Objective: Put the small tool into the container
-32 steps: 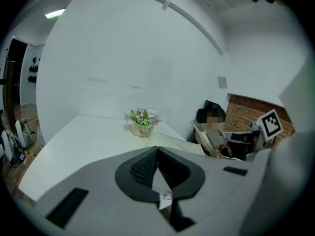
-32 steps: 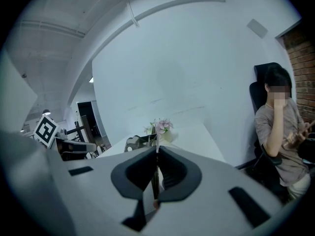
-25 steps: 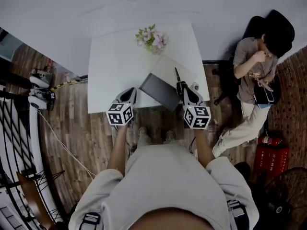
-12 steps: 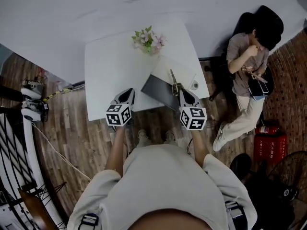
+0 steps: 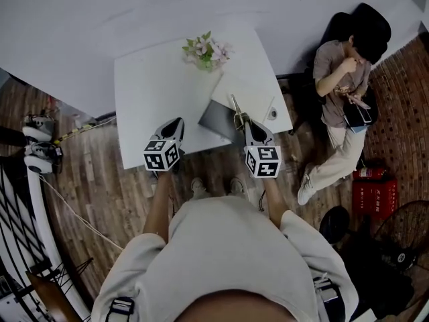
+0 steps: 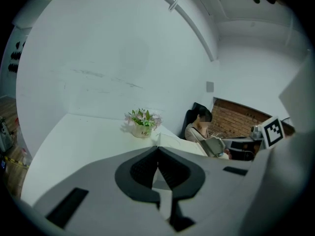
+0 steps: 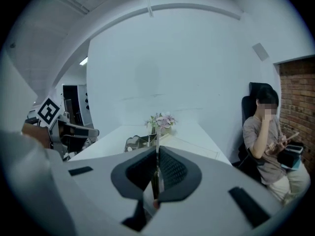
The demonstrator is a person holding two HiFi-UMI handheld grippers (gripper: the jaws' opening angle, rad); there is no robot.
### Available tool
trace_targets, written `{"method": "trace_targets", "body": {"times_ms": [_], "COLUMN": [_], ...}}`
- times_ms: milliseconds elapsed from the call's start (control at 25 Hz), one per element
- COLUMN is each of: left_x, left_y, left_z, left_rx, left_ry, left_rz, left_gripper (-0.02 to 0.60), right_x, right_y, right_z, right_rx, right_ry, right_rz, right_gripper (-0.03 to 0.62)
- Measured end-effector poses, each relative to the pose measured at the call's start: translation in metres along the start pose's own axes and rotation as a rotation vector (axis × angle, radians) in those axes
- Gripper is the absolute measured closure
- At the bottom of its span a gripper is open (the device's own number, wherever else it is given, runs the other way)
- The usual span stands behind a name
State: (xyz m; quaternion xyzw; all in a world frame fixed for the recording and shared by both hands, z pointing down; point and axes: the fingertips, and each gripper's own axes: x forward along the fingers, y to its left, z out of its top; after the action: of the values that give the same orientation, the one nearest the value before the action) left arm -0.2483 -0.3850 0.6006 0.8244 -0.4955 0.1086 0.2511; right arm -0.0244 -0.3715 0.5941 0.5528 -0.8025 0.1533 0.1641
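White table (image 5: 147,92) sits closer under me than a second ago, and both grippers have slid in over its near edge. Container (image 5: 258,96) lies at the near right corner (clear, so the rim is hard to read). Right gripper (image 5: 242,121) is clamped tight on the small tool (image 5: 234,104); its shaft now pokes out over the container but isn't in yet. Left gripper (image 5: 175,123) is closed on nothing, off to the left. My guess at what's left: lower, then let go.

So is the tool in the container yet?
Out. The tool is clamped between the right gripper's shut jaws, sticking out ahead of them, not lying in the container.
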Motion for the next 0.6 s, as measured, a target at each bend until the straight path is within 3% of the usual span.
{"method": "trace_targets", "body": {"times_ms": [360,600], "left_x": [-0.004,-0.01], "left_y": [0.012,0.016], "left_z": [0.004,0.003], "left_rx": [-0.009,-0.032], "left_ry": [-0.015,-0.027], "left_rz": [0.011,0.023], "left_gripper": [0.572,0.572], "right_x": [0.014,0.02], "right_y": [0.022,0.036], "right_z": [-0.01,-0.021], "right_rx": [-0.247,-0.524], "right_ry": [0.07,0.115], "right_rz": [0.0,0.011], "right_gripper": [0.588,0.588]}}
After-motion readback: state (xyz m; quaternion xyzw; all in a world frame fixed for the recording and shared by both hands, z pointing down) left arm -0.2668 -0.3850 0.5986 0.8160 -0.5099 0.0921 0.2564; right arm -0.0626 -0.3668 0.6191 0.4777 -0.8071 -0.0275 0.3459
